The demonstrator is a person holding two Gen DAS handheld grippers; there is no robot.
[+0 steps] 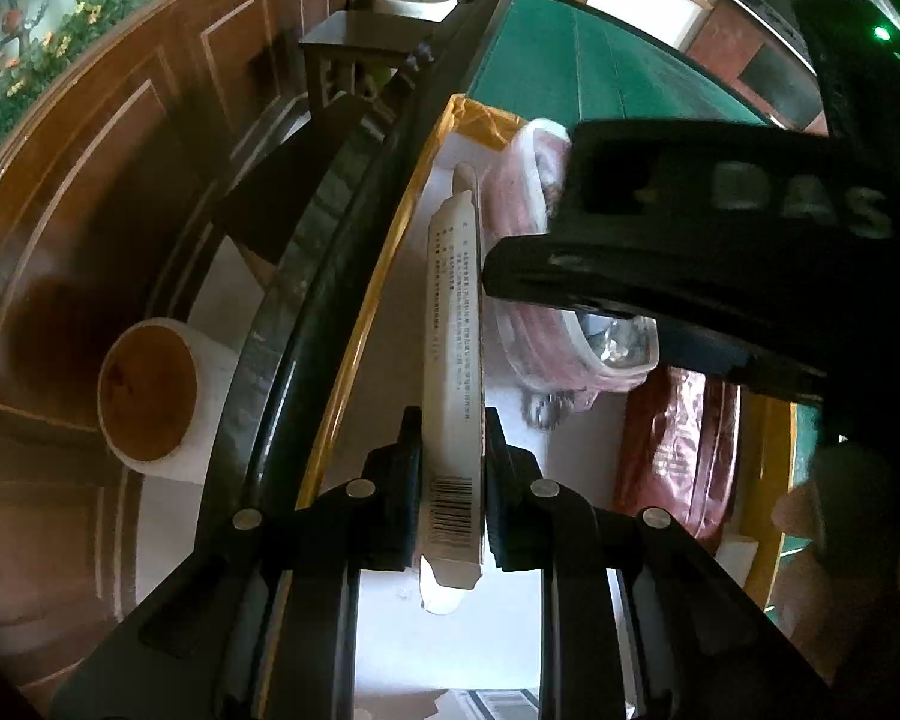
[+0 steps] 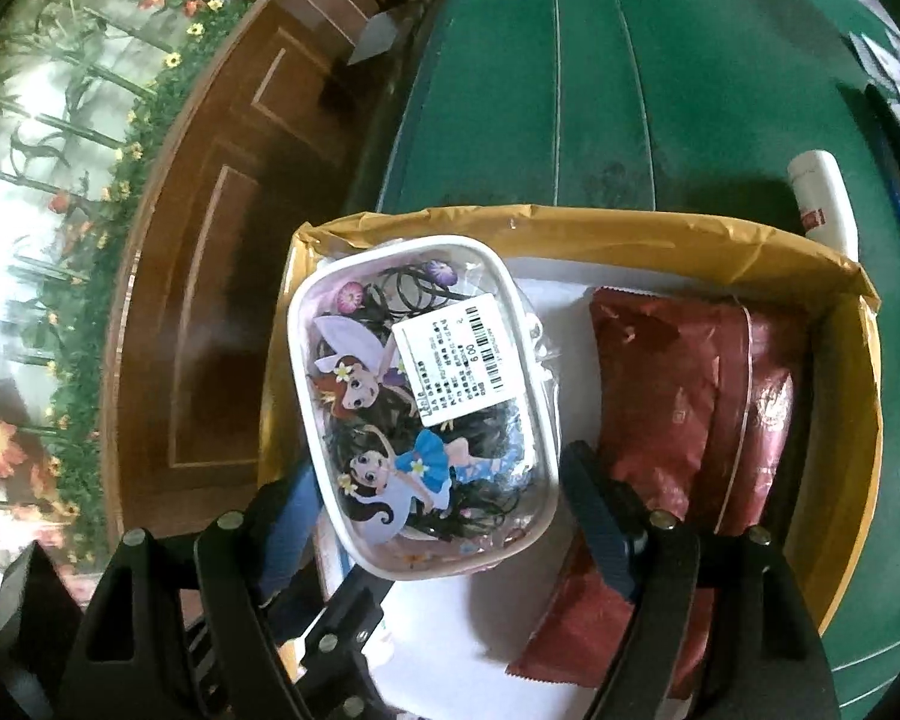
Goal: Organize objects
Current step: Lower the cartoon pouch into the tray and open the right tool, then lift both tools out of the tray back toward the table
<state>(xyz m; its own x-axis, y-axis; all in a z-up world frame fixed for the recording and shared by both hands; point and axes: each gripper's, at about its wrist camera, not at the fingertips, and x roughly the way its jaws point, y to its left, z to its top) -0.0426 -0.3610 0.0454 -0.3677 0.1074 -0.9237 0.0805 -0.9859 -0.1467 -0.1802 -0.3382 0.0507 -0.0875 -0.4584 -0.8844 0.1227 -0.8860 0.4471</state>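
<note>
One box (image 2: 834,384) on green surface (image 2: 570,90). Inside: one pouch (image 2: 414,396), two red packs (image 2: 666,372). Left tool (image 1: 450,480) clamped on one thin carton (image 1: 453,324) over box. Right tool (image 2: 444,516) wide open, straddling pouch, not gripping. One bottle (image 2: 825,198) beside box.

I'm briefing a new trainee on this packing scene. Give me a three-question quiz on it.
1. True or false: the left gripper is shut on the flat white carton.
2. What lies between the right gripper's open jaws? A) cartoon pouch B) dark red packet C) white bottle
3. Fill in: the pouch and red packet lie inside the ____.

Key: 1 true; 2 A; 3 cardboard box.
</note>
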